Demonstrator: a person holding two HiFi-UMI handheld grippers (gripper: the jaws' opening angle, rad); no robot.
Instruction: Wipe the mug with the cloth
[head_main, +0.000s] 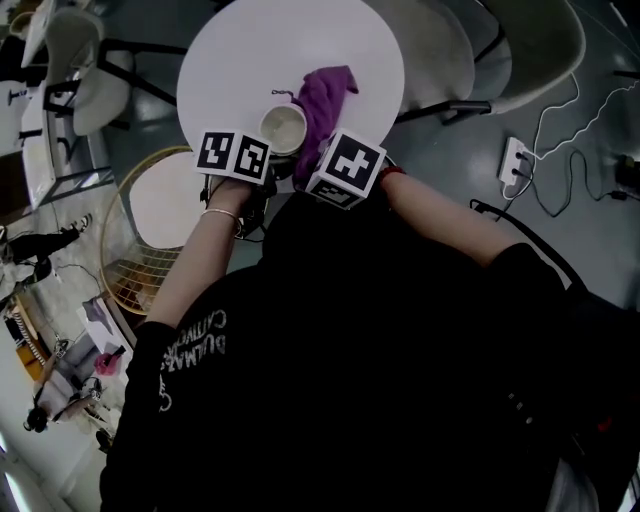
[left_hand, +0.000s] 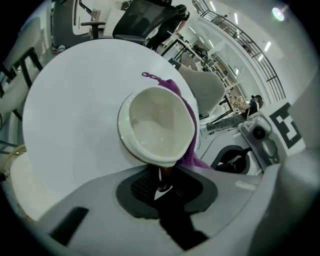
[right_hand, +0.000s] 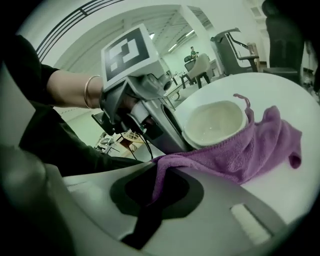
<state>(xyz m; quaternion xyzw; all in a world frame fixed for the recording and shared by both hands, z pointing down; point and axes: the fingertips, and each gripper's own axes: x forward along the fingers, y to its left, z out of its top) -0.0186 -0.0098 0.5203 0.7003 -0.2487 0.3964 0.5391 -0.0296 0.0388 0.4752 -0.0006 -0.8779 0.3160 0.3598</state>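
Left tool (left_hand: 161, 176): jaws nearly together and clamped on the near edge of the mug (left_hand: 157, 125), on what looks like its handle. The mug is cream-white, its open mouth turned toward that tool. Whether its base rests on the tabletop (left_hand: 75, 110) or is lifted just clear, I cannot tell. Right tool (right_hand: 154, 189): jaws closed, pinching one end of the purple cloth (right_hand: 250, 145), which runs from the jaws up to the mug. The cloth wraps the mug's outer wall below the rim, on the side away from the left tool, and is touching it. Its loose end trails past the mug onto the white round tabletop, hanging loop showing at the mug's far rim. The inside of the mug is bare, with no cloth in it. Judgement: wiping is under way on the outside wall. How much of the wall is already done cannot be read. The interior, the rim and the side by the left tool look like what is left. Beyond the mug there is a pale chair (head_main: 440, 50), and well off to the mug's right a power strip (head_main: 513, 165) on the floor.
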